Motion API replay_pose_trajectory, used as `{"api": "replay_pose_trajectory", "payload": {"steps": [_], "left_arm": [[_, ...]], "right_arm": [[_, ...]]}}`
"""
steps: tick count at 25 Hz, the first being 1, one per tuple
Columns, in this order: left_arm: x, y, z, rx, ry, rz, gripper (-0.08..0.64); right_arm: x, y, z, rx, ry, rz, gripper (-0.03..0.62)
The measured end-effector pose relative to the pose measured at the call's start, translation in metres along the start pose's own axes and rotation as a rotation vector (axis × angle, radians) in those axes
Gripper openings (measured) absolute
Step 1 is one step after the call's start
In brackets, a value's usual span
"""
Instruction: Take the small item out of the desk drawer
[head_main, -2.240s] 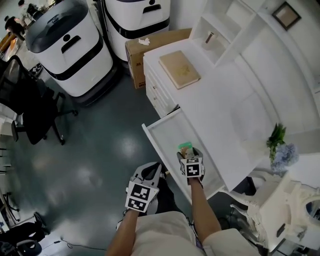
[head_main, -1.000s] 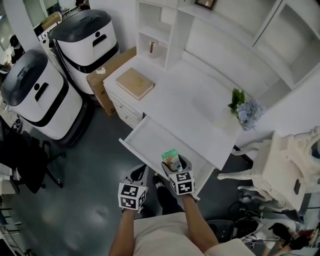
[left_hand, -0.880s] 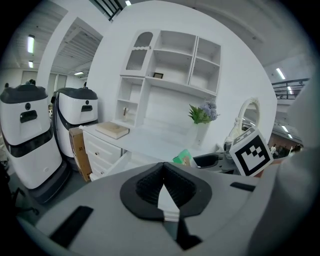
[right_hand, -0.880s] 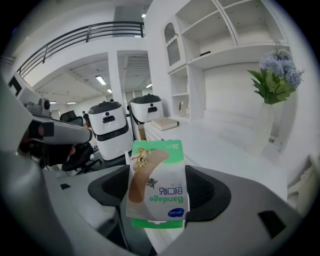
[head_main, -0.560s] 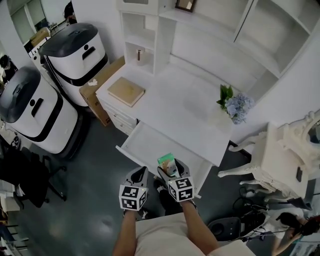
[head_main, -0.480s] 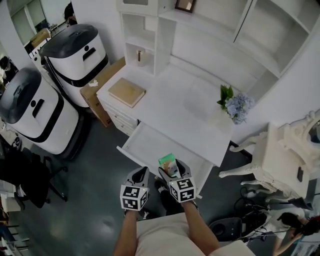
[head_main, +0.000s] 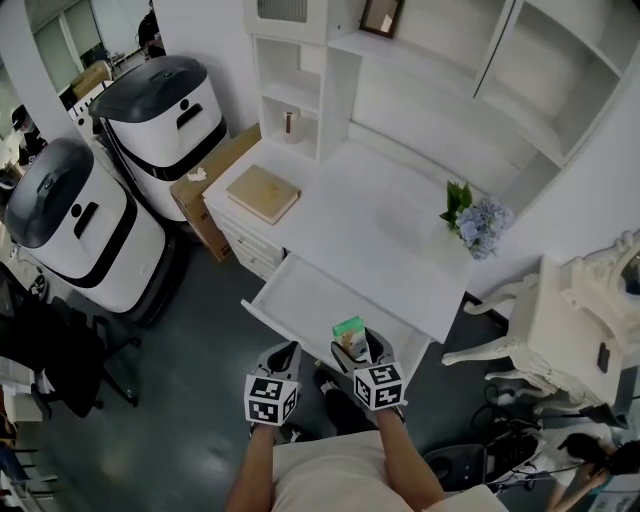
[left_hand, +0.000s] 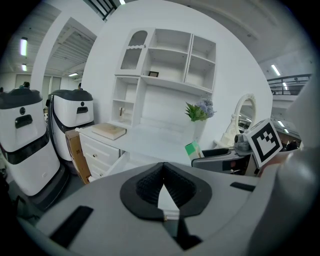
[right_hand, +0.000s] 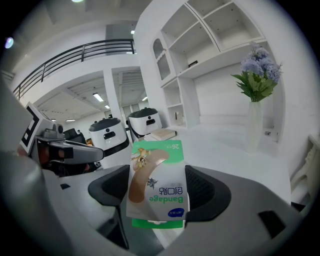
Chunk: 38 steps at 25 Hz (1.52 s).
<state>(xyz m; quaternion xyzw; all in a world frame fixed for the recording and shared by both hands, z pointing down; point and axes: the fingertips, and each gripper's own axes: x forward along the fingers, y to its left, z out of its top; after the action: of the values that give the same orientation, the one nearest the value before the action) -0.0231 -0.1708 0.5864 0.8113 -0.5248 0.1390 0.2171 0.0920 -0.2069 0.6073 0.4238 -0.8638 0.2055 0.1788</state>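
The white desk drawer (head_main: 300, 297) stands pulled open, and its floor looks bare. My right gripper (head_main: 356, 346) is shut on a small green and white bandage box (head_main: 349, 329), holding it upright over the drawer's front edge. In the right gripper view the box (right_hand: 159, 175) fills the gap between the black pads (right_hand: 205, 192). My left gripper (head_main: 284, 353) hangs just left of it, outside the drawer, jaws shut with nothing between them (left_hand: 162, 172). The left gripper view also catches the box (left_hand: 192, 149) beside the right gripper.
A tan book (head_main: 263, 193) lies on the desk top (head_main: 370, 220), and a vase of flowers (head_main: 478, 222) stands at its right. Two white machines (head_main: 165, 100) and a cardboard box (head_main: 205, 185) are at the left, and a white chair (head_main: 560, 320) at the right.
The right gripper has come up and back out of the drawer with the bandage box. The head view has swung, and the left gripper stays beside it.
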Motion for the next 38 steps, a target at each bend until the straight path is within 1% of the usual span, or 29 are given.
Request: {"api": "replay_pose_trajectory", "payload": {"steps": [9,16,23,38], "left_arm": [[0.0062,-0.0036,-0.0008,0.005,0.003,-0.015,0.017],[0.0079,-0.0041,0.0009,0.016,0.007,-0.023,0.017],[0.0085,-0.0049,0.0045,0.010,0.000,-0.021,0.017],[0.0045,-0.0029,-0.0008,-0.003,-0.006,-0.017,0.017]], "right_arm": [[0.0004,-0.0023,0.0020,0.011,-0.006,0.007,0.364],[-0.0009,-0.0063,0.0005,0.035,-0.009,-0.006,0.364],[-0.0015,-0.0083,0.0049,0.028,-0.015,-0.006,0.364],[-0.0033,-0.0027,0.0034,0.018,-0.015,0.002,0.364]]}}
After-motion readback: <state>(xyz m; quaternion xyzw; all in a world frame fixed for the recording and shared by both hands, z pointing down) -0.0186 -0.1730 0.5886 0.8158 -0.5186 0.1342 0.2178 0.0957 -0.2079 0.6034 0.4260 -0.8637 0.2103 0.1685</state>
